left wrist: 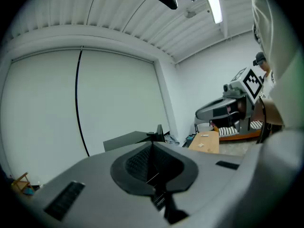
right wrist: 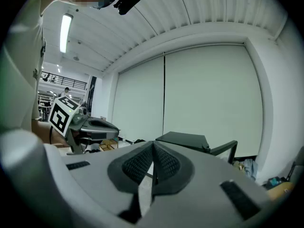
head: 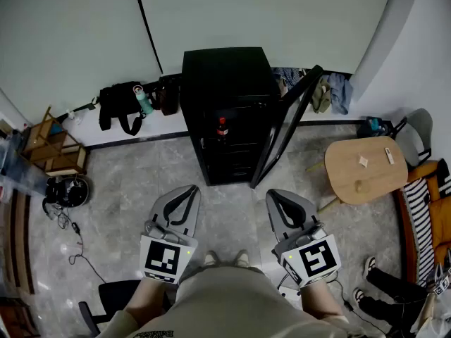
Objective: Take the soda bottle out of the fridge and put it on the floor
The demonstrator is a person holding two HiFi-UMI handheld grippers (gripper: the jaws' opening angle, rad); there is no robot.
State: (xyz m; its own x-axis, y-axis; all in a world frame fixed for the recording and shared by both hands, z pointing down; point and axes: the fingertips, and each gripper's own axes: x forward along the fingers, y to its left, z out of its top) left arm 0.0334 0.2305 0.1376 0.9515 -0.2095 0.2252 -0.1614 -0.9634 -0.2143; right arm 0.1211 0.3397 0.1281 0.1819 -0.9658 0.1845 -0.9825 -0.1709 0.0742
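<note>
A black fridge [head: 225,90] stands against the far wall with its door [head: 285,129] swung open to the right. Inside, on a shelf, a dark soda bottle [head: 222,128] with a red label stands upright. Both grippers are held low in front of the person, well short of the fridge. My left gripper [head: 189,190] is shut with nothing in it, its pads meeting in the left gripper view [left wrist: 152,148]. My right gripper [head: 276,196] is shut and empty too [right wrist: 153,148]. The fridge top [right wrist: 187,140] shows beyond the right jaws.
A round wooden table [head: 366,169] stands right of the open door. Dark bags [head: 120,105] and a green flask [head: 144,101] lie by the left wall, a wooden rack [head: 53,146] and cables [head: 67,196] further left. Shoes [head: 384,287] sit at the lower right.
</note>
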